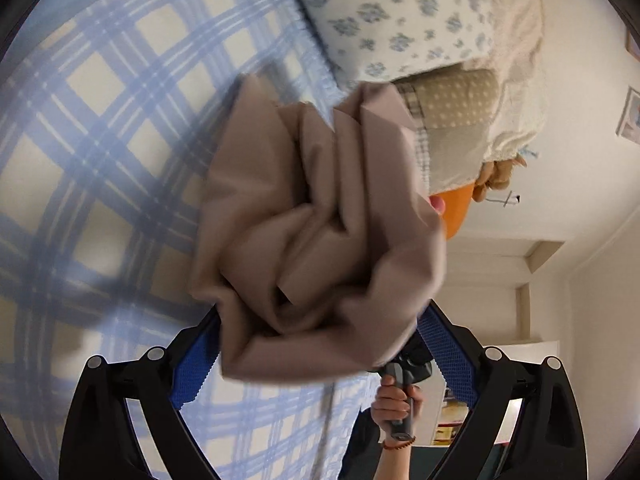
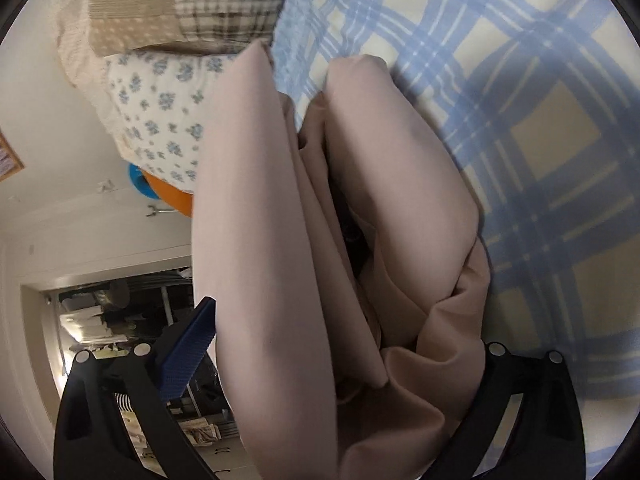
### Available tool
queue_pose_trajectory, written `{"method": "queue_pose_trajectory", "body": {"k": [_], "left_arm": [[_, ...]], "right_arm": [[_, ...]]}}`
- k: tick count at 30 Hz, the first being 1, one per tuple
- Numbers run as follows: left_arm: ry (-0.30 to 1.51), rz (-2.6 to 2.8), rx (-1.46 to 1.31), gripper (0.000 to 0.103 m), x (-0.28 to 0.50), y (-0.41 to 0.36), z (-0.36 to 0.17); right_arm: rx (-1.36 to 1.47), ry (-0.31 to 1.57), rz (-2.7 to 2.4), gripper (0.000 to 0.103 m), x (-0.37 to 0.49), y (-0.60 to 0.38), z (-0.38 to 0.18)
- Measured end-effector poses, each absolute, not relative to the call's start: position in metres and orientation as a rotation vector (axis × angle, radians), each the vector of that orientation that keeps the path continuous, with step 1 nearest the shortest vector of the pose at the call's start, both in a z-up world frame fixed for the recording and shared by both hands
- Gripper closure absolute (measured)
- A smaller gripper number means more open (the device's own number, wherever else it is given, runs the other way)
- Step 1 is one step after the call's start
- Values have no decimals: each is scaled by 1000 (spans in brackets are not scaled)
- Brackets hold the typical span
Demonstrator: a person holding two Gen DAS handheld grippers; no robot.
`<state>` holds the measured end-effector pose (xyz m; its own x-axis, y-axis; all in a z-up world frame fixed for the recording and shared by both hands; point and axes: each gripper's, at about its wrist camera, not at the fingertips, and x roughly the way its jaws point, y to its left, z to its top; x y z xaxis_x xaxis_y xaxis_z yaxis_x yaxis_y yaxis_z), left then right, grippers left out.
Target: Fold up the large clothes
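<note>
I have one beige garment [image 1: 316, 232] bunched between both tools, lifted above the bed [image 1: 100, 160] with its blue plaid sheet. My left tool [image 1: 320, 344] is clamped on a crumpled wad of it; the blue pads [image 1: 192, 368] show at either side of the cloth. My right tool [image 2: 344, 344] also seems to be gripping it, but only one blue pad [image 2: 188, 356] shows, at 8 o'clock, and the fabric hides the other, so I cannot tell how its jaws stand.

I judge the folding barely begun: the cloth hangs in loose rolls with no flat fold, and it has yet to be spread out. I count one garment, two tools and two pillows: a floral pillow [image 1: 400, 12] at 1 o'clock in the left view, with a dotted beige pillow [image 1: 452, 120] beside it.
</note>
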<state>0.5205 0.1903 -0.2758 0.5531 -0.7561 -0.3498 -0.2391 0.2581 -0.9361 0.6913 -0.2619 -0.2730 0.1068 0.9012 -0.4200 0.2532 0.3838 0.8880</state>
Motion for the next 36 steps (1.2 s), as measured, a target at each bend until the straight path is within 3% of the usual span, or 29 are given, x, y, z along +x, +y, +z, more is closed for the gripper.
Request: {"method": "queue_pose_trajectory", "body": {"k": [4, 6, 8, 11, 18, 22, 26, 29, 32, 36], "left_arm": [[1009, -447, -1284, 8, 548, 190, -274], [1011, -487, -1236, 7, 558, 188, -262], [1007, -520, -1188, 7, 561, 183, -255], [999, -567, -1148, 7, 560, 183, -250], [1142, -500, -993, 3, 599, 158, -251], [1105, -400, -981, 3, 602, 144, -253], [1063, -279, -902, 34, 587, 134, -231], [1035, -228, -758, 56, 575, 117, -199], [993, -235, -672, 64, 566, 105, -169], [971, -289, -620, 65, 553, 76, -129]], "right_arm": [[1042, 1434, 637, 6, 694, -255, -270], [997, 1420, 631, 13, 695, -255, -268], [964, 1409, 639, 31, 695, -258, -269], [913, 1382, 656, 43, 692, -260, -272], [716, 1356, 647, 45, 694, -243, -260], [703, 1307, 663, 49, 690, -244, -260], [766, 1208, 706, 68, 679, -255, -253], [758, 1149, 704, 73, 668, -257, -239], [805, 1118, 696, 76, 660, -265, -224], [785, 1029, 728, 76, 645, -295, -182]]}}
